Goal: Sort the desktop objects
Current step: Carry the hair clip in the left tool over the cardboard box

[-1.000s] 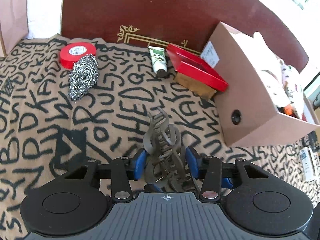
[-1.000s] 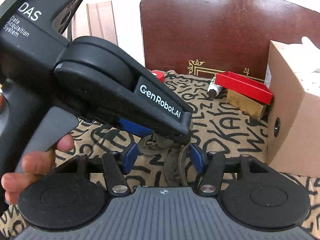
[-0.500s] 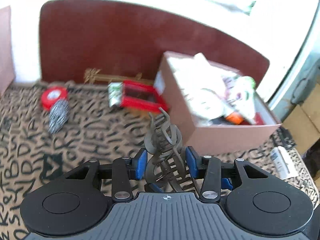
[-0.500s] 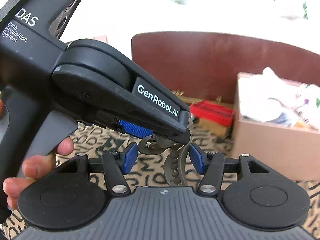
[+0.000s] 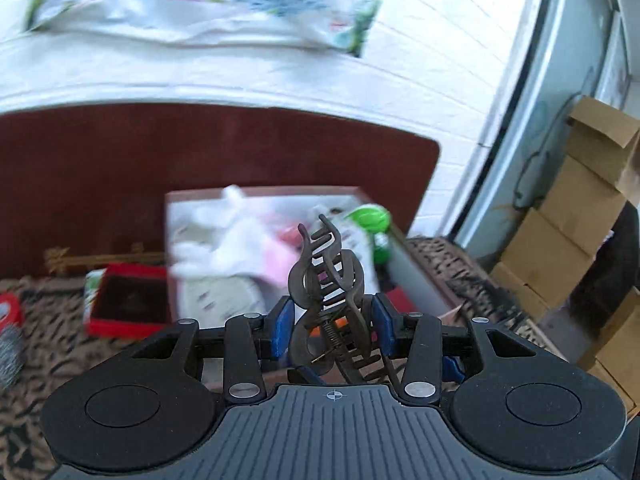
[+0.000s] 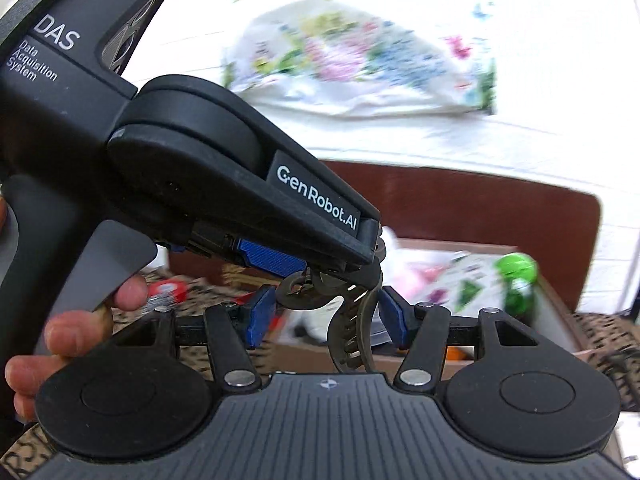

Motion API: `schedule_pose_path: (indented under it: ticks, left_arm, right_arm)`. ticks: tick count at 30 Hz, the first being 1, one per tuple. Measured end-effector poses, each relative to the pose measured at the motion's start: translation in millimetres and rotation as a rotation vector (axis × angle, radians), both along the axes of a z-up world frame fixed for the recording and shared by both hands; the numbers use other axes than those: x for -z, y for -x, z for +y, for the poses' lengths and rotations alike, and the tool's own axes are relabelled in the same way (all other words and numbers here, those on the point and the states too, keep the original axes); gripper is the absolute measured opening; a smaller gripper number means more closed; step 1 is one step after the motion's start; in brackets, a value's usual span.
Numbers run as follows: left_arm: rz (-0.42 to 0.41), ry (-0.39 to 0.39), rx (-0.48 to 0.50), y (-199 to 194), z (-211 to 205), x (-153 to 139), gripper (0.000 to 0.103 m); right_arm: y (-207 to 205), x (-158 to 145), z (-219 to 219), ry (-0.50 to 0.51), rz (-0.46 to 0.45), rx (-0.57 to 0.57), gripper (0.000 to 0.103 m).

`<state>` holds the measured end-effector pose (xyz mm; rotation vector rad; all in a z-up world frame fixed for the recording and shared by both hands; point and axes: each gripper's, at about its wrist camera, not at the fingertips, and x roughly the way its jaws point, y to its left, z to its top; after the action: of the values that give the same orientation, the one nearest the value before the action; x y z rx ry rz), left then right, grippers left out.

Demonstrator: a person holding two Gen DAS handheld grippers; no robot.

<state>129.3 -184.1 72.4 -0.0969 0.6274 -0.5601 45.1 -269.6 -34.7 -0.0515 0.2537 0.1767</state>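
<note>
A dark claw hair clip (image 5: 326,272) stands upright between the blue pads of my left gripper (image 5: 332,308), which is shut on it. In the right wrist view the left gripper (image 6: 352,258) reaches in from the upper left. The hair clip (image 6: 352,332) hangs below it, and my right gripper (image 6: 330,300) has its pads against the clip's two sides. Both hold the clip in the air in front of an open cardboard box (image 5: 264,193) full of white and pink items and a green-capped bottle (image 5: 370,218).
A red open case (image 5: 128,300), a red tape roll (image 5: 8,308) and a steel scourer (image 5: 10,356) lie on the lettered cloth (image 5: 48,340) to the left. A dark red board (image 5: 200,152) stands behind. Stacked cartons (image 5: 580,240) stand at the right. A hand (image 6: 72,328) grips the left gripper's handle.
Both grippers have risen together with the clip and swung right toward the cardboard box. The box now sits right behind the clip, and more wall shows above.
</note>
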Motion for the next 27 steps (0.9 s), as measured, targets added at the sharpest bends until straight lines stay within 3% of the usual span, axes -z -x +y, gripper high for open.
schedule_pose_path:
  ticks: [7, 20, 23, 25, 27]
  left_arm:
    - [0.003, 0.001, 0.069, -35.3, -58.7, 2.1, 0.045]
    - [0.089, -0.010, 0.111, -101.9, -127.4, 43.9, 0.046]
    - [0.095, -0.015, 0.108, -109.1, -130.2, 51.1, 0.058]
    - [0.078, -0.027, 0.113, -108.3, -130.8, 53.1, 0.072]
    - [0.056, -0.011, 0.132, -102.9, -129.6, 52.7, 0.097]
  right_arm:
    - [-27.4, -1.6, -51.0, 0.013, -0.021, 0.072, 0.062]
    - [-87.5, 31.1, -123.3, -0.016, 0.021, 0.136, 0.062]
    - [-97.6, 39.5, -131.0, -0.034, 0.033, 0.121, 0.062]
    - [-102.5, 44.7, -133.1, -0.038, 0.034, 0.109, 0.062]
    - [-105.0, 48.1, -129.9, -0.017, 0.048, 0.093, 0.064]
